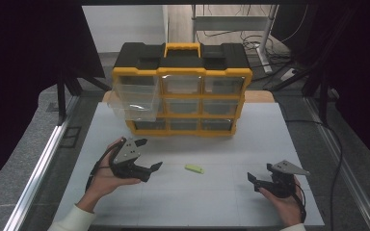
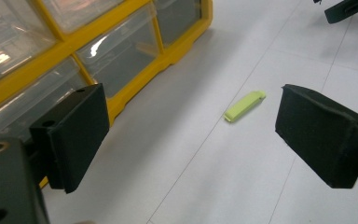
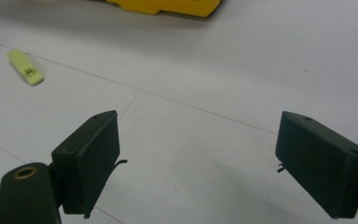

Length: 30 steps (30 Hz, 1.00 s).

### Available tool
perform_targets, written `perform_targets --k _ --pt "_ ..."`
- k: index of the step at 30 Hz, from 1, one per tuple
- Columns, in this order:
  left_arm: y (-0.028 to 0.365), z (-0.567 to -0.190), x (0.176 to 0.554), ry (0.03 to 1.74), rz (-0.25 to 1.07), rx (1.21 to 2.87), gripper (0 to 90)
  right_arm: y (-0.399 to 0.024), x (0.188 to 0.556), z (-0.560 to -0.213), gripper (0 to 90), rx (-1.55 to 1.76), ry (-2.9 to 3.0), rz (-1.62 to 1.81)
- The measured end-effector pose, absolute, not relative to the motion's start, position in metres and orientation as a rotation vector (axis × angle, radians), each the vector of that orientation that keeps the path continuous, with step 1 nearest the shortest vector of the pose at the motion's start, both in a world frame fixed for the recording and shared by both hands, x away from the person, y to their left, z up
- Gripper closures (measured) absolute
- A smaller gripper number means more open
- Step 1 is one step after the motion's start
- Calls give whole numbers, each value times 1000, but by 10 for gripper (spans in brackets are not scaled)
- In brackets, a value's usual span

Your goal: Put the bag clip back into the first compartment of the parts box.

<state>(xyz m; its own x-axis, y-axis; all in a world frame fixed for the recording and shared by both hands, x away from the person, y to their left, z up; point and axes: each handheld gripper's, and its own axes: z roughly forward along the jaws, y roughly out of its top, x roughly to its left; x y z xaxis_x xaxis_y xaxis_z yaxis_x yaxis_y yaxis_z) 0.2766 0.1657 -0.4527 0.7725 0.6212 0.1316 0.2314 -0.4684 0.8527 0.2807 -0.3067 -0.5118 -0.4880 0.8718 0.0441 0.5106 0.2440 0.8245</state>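
Two black two-jaw grippers are in our hands above the white bench: our left gripper [image 1: 148, 155] near the middle, jaws spread wide and holding nothing, our right gripper [image 1: 260, 174] towards the near right corner, jaws likewise spread and empty. Between them, apart from both, the small flat lime-green plastic piece [image 1: 193, 169] lies on the bench. Along the far edge stands the yellow-and-black drawer organiser [image 1: 181, 94], one clear top-left drawer [image 1: 135, 98] pulled out.
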Motion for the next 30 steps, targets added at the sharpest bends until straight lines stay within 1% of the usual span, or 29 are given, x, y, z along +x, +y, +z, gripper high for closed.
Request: perform_targets --k 20,30 --pt "152 -454 292 595 499 2103 107 -302 281 -511 137 1232 2106 1136" --pt "132 -456 306 541 464 2143 110 -303 281 -511 137 1227 2107 1139"
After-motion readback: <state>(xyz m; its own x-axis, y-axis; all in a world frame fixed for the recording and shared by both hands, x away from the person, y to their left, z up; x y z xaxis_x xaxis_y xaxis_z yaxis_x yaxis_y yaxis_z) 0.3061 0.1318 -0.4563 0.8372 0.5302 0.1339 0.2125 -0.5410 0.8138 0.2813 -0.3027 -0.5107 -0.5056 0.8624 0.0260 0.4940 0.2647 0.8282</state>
